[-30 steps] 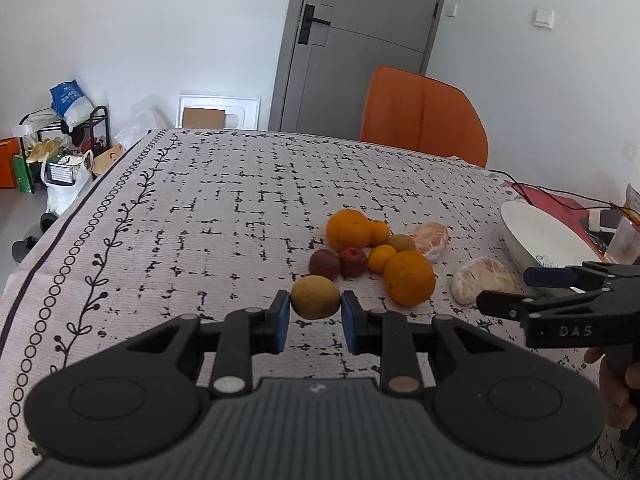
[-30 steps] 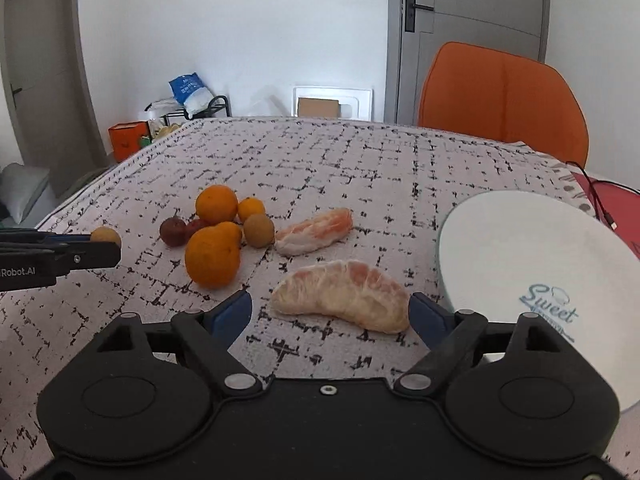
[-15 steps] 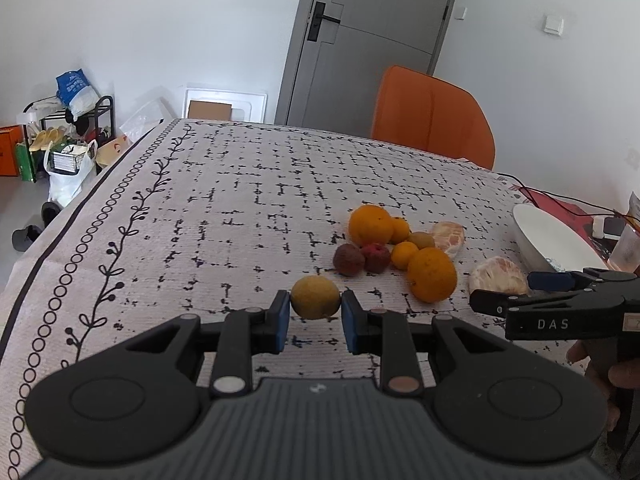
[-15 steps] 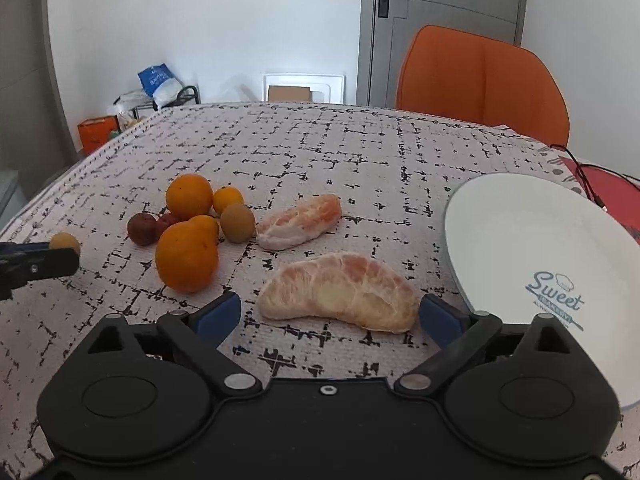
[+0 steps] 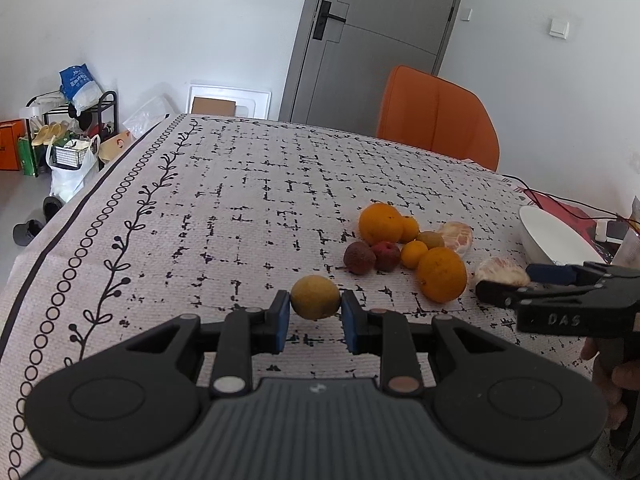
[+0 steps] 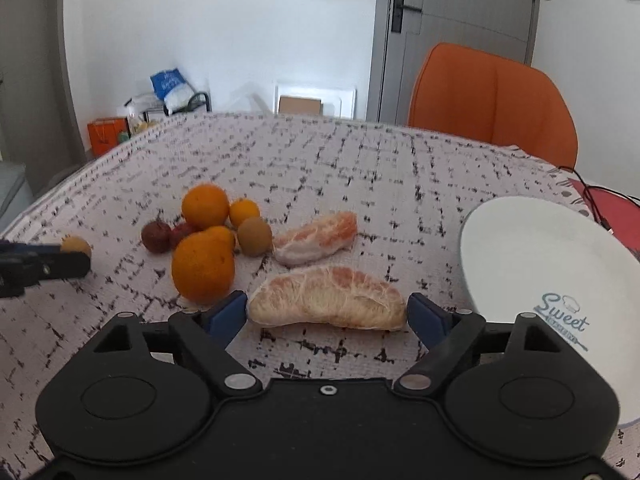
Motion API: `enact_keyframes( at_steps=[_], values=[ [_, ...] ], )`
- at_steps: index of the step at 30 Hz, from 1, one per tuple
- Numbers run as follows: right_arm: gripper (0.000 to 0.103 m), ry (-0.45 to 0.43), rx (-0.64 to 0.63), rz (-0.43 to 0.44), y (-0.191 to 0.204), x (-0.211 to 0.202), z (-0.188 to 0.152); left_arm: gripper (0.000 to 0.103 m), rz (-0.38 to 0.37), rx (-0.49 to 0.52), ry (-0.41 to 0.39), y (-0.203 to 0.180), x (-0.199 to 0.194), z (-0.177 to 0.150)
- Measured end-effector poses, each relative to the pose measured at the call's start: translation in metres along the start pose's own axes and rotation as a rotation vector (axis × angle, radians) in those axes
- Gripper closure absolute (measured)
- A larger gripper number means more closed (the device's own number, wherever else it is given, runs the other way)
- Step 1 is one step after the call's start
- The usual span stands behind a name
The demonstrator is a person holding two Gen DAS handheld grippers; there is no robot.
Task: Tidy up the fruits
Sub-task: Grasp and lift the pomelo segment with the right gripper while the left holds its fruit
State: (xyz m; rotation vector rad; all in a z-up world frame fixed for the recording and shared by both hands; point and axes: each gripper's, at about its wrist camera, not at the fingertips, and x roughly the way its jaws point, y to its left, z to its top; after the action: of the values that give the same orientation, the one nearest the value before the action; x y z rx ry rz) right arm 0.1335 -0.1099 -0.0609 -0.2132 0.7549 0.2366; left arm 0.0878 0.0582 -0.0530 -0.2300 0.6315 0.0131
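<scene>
Two grippers are in play over the white tablecloth with black dashes. The left gripper is clenched on a small round yellow-brown fruit, both blue pads pressed against its sides; whether the fruit touches the cloth or is lifted clear, the left wrist view doesn't settle. From the right wrist camera that same fruit peeks out behind a dark finger at the far left edge, mostly covered. The right gripper is spread wide around a large peeled pomelo wedge, blue pads just off each tip, and contact is hard to call on either side. A second peeled wedge lies just beyond it. To the left sits the cluster: a big orange in front, another orange behind, a small tangerine, a brown kiwi-like fruit, and two dark red lychee-like fruits, one half hidden behind the oranges. A white plate with blue "Sweet" lettering is cut off by the right edge of the frame. In the left wrist view the right gripper's fingers cover part of the nearer wedge.
</scene>
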Motion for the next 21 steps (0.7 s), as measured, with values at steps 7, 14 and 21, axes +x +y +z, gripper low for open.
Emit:
enact_keyframes(
  at_steps=[7,14,21],
  values=[
    [0.021,-0.038,0.017,0.017,-0.008,-0.013,0.006,0.077,-0.006,0.019,-0.007,-0.009,0.000,0.003],
    [0.021,-0.010,0.021,0.080,-0.005,-0.020,-0.004,0.077,-0.006,0.037,-0.004,-0.019,0.000,0.003],
    [0.017,0.027,0.004,0.089,0.002,-0.014,-0.013,0.077,-0.007,0.047,-0.005,-0.022,0.000,0.003]
  ],
)
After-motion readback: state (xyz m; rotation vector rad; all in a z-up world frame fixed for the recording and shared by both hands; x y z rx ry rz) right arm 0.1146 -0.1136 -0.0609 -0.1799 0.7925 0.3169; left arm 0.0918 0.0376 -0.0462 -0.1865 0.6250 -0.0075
